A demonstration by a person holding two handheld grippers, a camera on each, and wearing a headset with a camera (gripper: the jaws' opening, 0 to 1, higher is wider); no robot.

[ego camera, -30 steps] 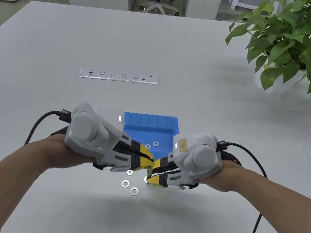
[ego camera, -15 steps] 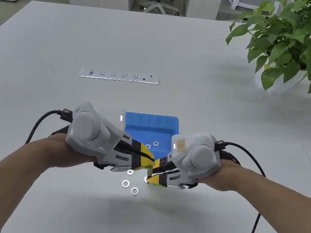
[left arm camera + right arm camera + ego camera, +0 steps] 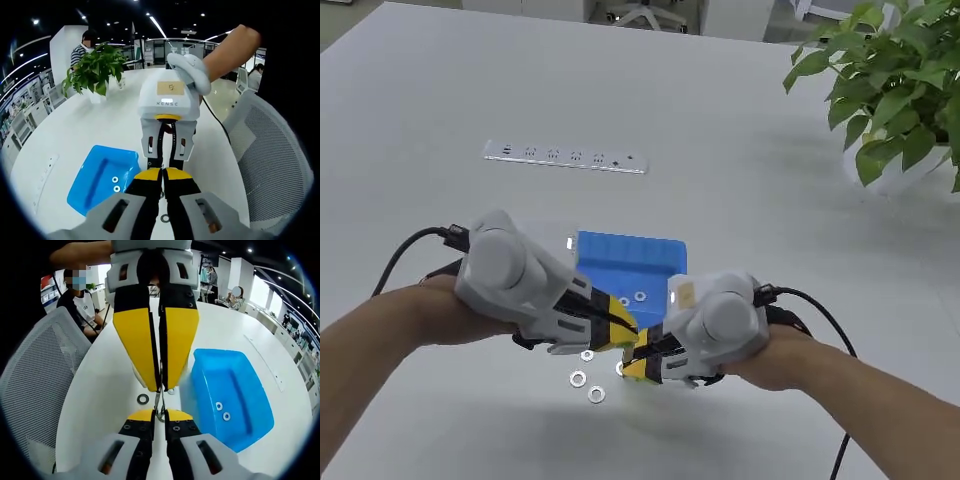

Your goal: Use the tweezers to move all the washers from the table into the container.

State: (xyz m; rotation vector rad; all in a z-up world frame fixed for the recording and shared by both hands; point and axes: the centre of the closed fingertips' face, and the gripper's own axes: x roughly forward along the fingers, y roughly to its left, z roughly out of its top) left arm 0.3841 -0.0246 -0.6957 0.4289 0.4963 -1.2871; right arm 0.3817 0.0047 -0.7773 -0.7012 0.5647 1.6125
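Note:
A blue container stands just beyond both grippers, with two washers inside. Several more washers lie on the white table under and in front of the grippers. My left gripper and right gripper point at each other, tips nearly touching. Thin metal tweezers run between them, pinched in both pairs of yellow jaws. In the right gripper view a washer lies left of the tweezers, and the container is at right. In the left gripper view the container sits at lower left.
A white power strip lies farther back on the table. A potted plant stands at the far right. A mesh chair and seated people are beside the table.
My right gripper has edged slightly left toward the left gripper. The washers and the container lie as before.

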